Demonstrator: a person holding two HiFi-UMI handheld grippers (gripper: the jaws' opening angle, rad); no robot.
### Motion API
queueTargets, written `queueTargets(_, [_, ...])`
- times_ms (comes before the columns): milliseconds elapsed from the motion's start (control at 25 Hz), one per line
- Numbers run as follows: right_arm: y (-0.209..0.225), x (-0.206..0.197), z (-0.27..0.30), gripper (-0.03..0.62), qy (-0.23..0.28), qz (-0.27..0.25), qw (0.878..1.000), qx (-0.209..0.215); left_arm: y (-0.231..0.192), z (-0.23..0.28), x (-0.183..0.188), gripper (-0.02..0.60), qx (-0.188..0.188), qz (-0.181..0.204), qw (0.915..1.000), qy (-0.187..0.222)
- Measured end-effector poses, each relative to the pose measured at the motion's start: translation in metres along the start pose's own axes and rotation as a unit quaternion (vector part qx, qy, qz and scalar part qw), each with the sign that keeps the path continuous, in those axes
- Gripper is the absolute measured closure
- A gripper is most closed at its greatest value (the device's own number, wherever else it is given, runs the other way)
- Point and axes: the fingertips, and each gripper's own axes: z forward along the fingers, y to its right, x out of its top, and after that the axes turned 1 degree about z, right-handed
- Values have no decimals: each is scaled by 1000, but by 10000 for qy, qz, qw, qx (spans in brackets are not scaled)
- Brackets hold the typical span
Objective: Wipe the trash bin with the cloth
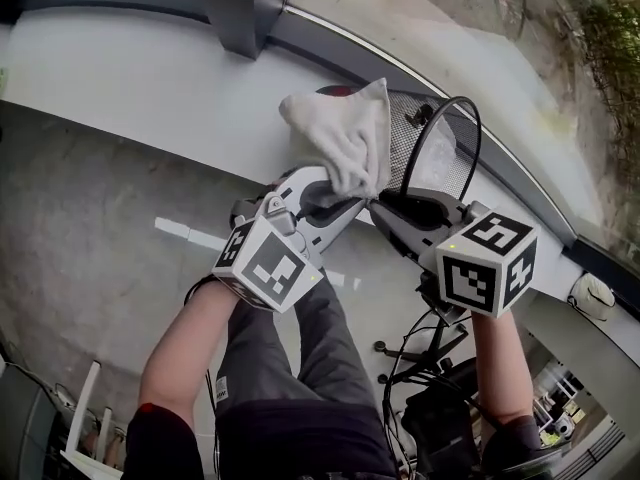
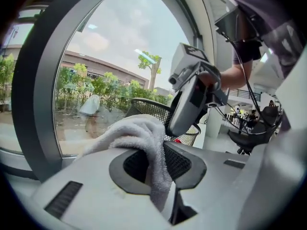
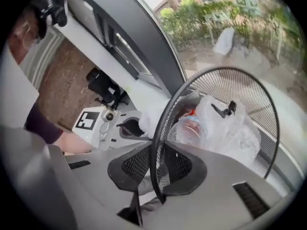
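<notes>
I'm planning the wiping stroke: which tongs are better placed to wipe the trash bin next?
Left. The left tongs grip the cloth beside the trash bin, while the right tongs clamp its rim.

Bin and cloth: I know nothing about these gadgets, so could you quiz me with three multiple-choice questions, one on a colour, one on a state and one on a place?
1. What colour is the bin?
A. white
B. black
C. red

2. How do the right gripper's jaws stand?
A. wide open, nothing between them
B. shut on the bin's rim
C. shut, nothing between them

3. Where is the cloth?
A. inside the bin
B. in the right gripper's jaws
C. in the left gripper's jaws

Answers:
1. B, since the mesh and rim are black in every view.
2. B, since the right gripper view shows the rim running between its two pads.
3. C, since the left gripper view shows the white cloth pinched between its pads, with the rest bunched above them.
</notes>
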Motion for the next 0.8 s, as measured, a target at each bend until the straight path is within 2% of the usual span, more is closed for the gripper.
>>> queueTargets(80, [-2, -5, -14, 519, 4, -837, 9963, -195, -5, 3, 3, 518, 53, 27, 10000, -7])
queueTargets(160, [6, -26, -22, 495, -390, -1608, 9850, -487, -11, 4, 4, 517, 88, 30, 10000, -22])
queueTargets(240, [31, -53, -21, 496, -936, -2245, 9643, -1044, -14, 3, 3, 518, 103, 15, 9999, -47])
queueTargets(320, [55, -68, -14, 496, -1332, -2853, 9367, -1528, -16, 3, 3, 518, 107, 17, 9999, -71])
queueTargets(360, [60, -73, -9, 515, -1508, -3065, 9266, -1570, -15, 3, 4, 518, 121, 33, 9999, -83])
queueTargets(400, [59, -76, -5, 553, -1653, -3174, 9222, -1464, -16, 4, 5, 518, 153, 52, 9998, -92])
queueTargets(480, [48, -76, 1, 579, -1674, -3105, 9288, -1137, -16, 6, 7, 517, 210, 58, 9997, -88])
queueTargets(560, [36, -72, 1, 579, -1481, -2696, 9473, -893, -9, 11, 8, 518, 92, 80, 9999, -89])
queueTargets(680, [24, -60, -5, 579, -1176, -1572, 9794, -466, 10, 15, 5, 518, -210, 257, 9994, -109])
queueTargets(760, [18, -54, -9, 577, -1046, -614, 9926, -76, 18, 14, 3, 518, -295, 226, 9993, -63])
queueTargets(800, [16, -51, -11, 577, -963, -101, 9952, 118, 21, 15, 3, 518, -336, 179, 9993, -43])
